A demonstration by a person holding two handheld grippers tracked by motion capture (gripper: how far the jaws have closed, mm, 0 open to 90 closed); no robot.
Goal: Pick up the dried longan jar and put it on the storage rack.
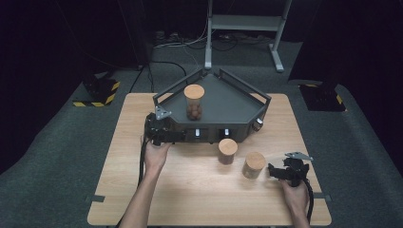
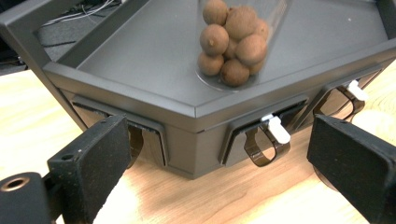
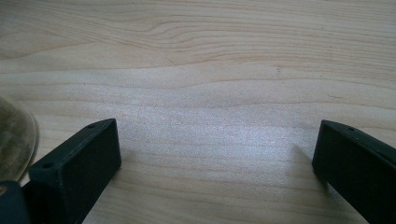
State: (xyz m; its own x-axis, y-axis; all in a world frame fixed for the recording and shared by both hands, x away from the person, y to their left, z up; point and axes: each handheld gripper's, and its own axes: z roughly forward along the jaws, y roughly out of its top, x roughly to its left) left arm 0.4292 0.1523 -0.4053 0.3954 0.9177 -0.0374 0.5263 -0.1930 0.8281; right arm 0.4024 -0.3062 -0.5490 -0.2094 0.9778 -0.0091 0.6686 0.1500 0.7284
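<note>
Light wood table (image 1: 199, 190) on grey carpet floor (image 1: 57, 156). Walls black, room dark past the table's far edge. Grey metal stand (image 1: 247, 23) at the back, loose cables (image 1: 190, 42) beside it. Hazard-striped bases (image 1: 97, 92) on either side.

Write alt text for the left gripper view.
The left gripper holds its two black jaws wide open, with nothing between them, just in front of a dark grey tray on a wooden table. On the tray stands a clear jar of round brown fruits. Two white-tipped latches show on the tray's front wall.
</note>
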